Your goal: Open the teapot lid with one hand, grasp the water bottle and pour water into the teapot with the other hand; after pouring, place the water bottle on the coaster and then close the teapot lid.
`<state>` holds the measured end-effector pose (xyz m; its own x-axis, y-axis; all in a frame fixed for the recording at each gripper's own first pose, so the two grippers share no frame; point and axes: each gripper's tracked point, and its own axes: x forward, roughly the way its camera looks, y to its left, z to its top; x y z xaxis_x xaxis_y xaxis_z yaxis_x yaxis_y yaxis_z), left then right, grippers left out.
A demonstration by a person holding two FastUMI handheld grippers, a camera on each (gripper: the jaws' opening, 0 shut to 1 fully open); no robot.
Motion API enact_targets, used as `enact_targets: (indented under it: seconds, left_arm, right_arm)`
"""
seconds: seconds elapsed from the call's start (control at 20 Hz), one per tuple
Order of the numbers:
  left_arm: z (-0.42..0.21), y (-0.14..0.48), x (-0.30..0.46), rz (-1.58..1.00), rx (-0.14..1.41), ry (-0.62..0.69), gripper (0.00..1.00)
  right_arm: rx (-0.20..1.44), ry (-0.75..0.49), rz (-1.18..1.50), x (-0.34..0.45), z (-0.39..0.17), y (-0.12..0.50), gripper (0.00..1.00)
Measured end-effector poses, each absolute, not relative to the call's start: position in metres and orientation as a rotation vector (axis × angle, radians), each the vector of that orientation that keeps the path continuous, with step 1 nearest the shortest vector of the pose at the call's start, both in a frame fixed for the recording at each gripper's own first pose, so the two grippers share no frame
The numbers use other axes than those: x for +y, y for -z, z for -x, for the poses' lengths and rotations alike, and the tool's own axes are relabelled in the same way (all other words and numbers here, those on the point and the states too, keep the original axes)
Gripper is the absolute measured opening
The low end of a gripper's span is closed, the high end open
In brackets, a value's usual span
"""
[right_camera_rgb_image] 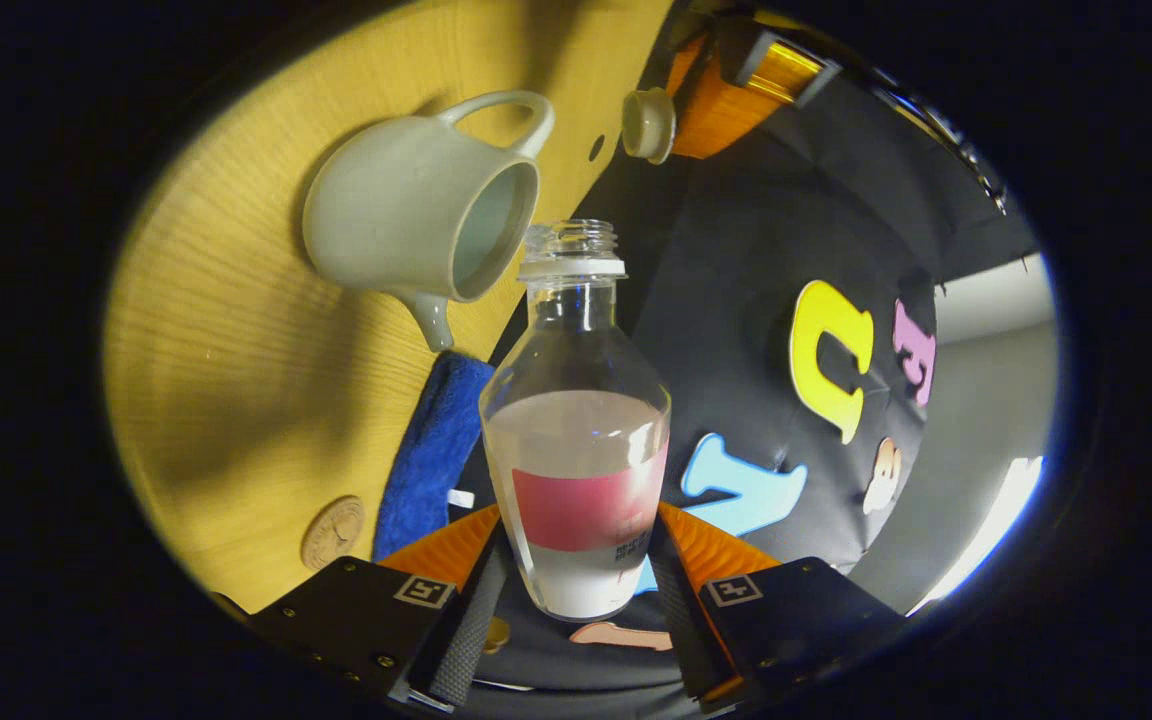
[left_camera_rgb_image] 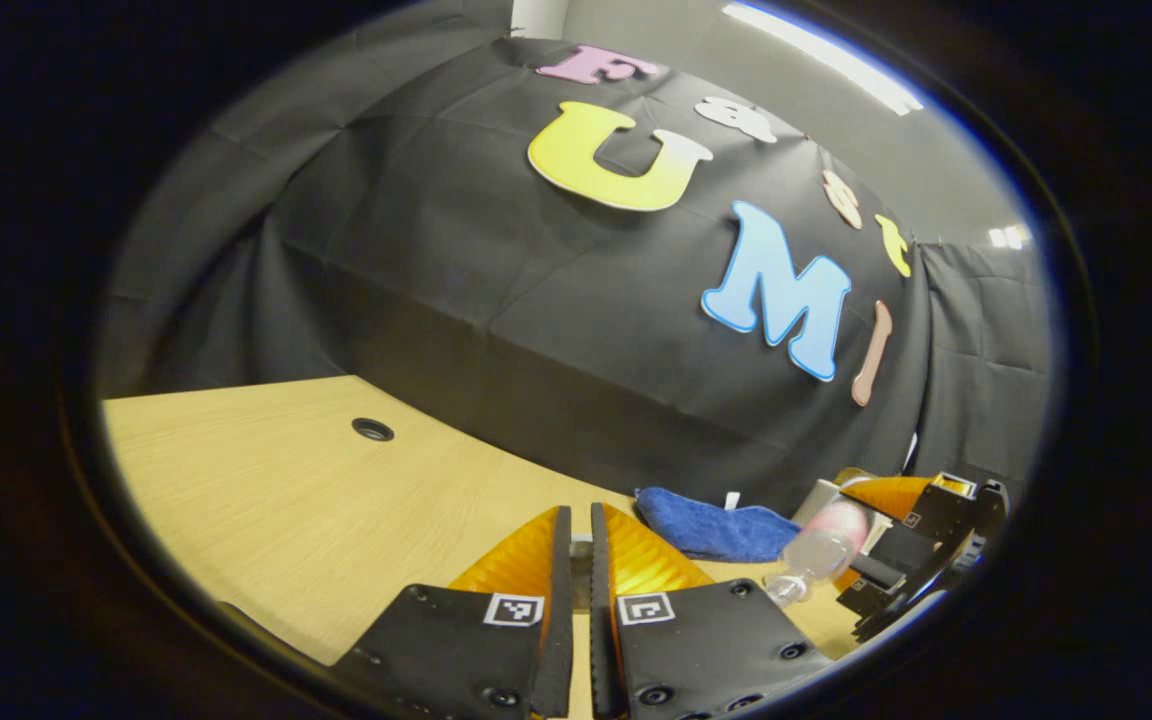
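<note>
Your right claw (right_camera_rgb_image: 576, 590) is pinching the water bottle (right_camera_rgb_image: 576, 470) mid-frame, its open mouth right beside the lidless teapot (right_camera_rgb_image: 416, 230) at upper left (coaster (right_camera_rgb_image: 333, 532) sits lower left on the worktop (right_camera_rgb_image: 236, 380)). Your left claw (left_camera_rgb_image: 581, 560) is nearly pressed together, pinching the lid (right_camera_rgb_image: 648, 124).

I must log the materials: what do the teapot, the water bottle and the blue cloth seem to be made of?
Teapot: probably glazed ceramic, pale with a soft sheen. Water bottle: clear plastic, seemingly; see-through, with a threaded neck. Blue cloth: soft fabric, likely terry or microfibre, with a fuzzy nap.
</note>
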<state>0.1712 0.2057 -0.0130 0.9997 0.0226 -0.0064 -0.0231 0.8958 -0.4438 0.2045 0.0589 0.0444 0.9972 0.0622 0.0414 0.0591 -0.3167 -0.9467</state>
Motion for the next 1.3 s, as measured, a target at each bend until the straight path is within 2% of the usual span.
enact_targets:
  seconds: [0.05,0.25,0.3,0.35,0.4,0.5,0.9,1.3]
  left_arm:
    - [-0.172,0.014,0.205,0.459,0.006,-0.026,0.16]
    - [-0.172,0.013,0.205,0.451,0.008,-0.035,0.16]
    - [-0.171,0.014,0.206,0.449,0.006,-0.037,0.13]
    - [-0.171,0.013,0.206,0.445,0.003,-0.039,0.16]
    - [-0.171,0.013,0.206,0.44,0.002,-0.042,0.13]
    - [-0.171,0.015,0.204,0.432,0.006,-0.044,0.16]
    - [-0.171,0.015,0.19,0.375,0.013,-0.022,0.16]
    - [-0.172,0.013,0.171,0.334,0.015,0.013,0.16]
  right_arm:
    - [-0.056,-0.018,1.827,0.055,-0.204,-0.039,0.76]
    - [0.019,-0.045,1.605,0.04,-0.203,-0.025,0.76]
    - [0.035,-0.052,1.558,0.036,-0.205,-0.022,0.76]
    - [0.049,-0.054,1.515,0.032,-0.206,-0.019,0.76]
    - [0.063,-0.052,1.478,0.026,-0.207,-0.017,0.76]
    - [0.084,-0.043,1.416,0.016,-0.209,-0.013,0.76]
    - [0.181,-0.042,1.044,-0.027,-0.216,-0.003,0.76]
    - [0.206,-0.088,0.555,-0.043,-0.233,-0.002,0.77]
